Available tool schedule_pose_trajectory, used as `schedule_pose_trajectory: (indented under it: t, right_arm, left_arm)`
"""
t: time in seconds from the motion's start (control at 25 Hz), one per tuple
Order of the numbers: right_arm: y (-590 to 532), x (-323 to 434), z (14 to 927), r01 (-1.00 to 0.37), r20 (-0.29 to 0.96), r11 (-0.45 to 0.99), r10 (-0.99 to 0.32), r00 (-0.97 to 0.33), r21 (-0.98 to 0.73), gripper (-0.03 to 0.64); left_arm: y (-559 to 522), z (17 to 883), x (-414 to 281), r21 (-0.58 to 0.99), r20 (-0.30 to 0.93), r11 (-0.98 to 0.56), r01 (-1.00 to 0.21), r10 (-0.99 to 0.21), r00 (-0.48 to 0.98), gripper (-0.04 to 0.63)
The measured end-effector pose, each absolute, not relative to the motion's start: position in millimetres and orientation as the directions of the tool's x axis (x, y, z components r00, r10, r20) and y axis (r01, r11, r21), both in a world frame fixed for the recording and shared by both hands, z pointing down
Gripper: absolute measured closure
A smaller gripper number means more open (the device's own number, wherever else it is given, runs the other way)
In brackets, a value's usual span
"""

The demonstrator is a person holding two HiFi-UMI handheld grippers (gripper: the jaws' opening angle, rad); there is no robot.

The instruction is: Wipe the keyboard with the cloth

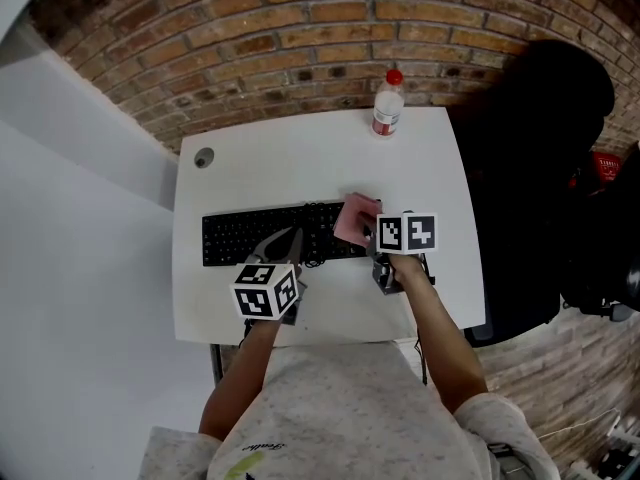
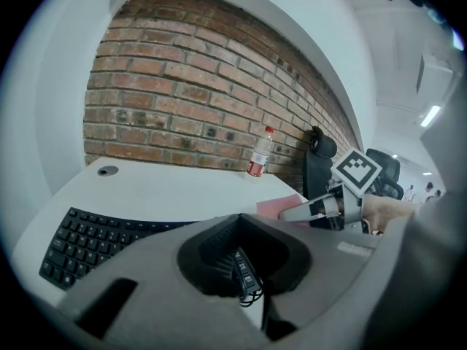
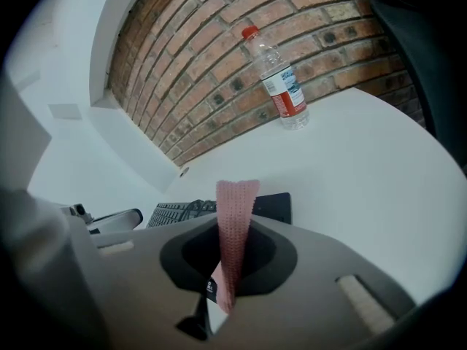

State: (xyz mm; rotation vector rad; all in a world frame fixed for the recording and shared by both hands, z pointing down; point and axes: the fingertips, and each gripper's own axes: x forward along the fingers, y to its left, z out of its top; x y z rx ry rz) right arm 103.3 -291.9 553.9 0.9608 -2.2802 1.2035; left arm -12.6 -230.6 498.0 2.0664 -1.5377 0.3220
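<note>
A black keyboard point(image 1: 250, 236) lies across the middle of the white table point(image 1: 300, 158). My right gripper point(image 1: 368, 232) is shut on a pink knitted cloth point(image 1: 354, 218), which rests over the keyboard's right end. In the right gripper view the cloth point(image 3: 235, 210) stands up as a narrow strip between the closed jaws, with the keyboard point(image 3: 182, 211) behind it. My left gripper point(image 1: 290, 238) is shut and empty, its tips over the keyboard's front edge near the middle. The left gripper view shows the keyboard point(image 2: 87, 239) at lower left and the cloth point(image 2: 281, 205) ahead.
A clear water bottle point(image 1: 388, 104) with a red cap and label stands at the table's back edge by the brick wall. A round cable hole point(image 1: 204, 157) is at the back left. A black chair point(image 1: 540, 168) stands right of the table.
</note>
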Motion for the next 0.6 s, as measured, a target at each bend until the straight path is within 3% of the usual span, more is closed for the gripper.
schedule_pose_trajectory:
  t: [0.6]
  right_arm:
    - [-302,138,547,-0.754,0.590,0.331,-0.474,-0.653,-0.568,0.592]
  left_arm:
    - [-227,505,-18,0.281,0.504,-0.208,-0.937,-0.799,0.329,0.598]
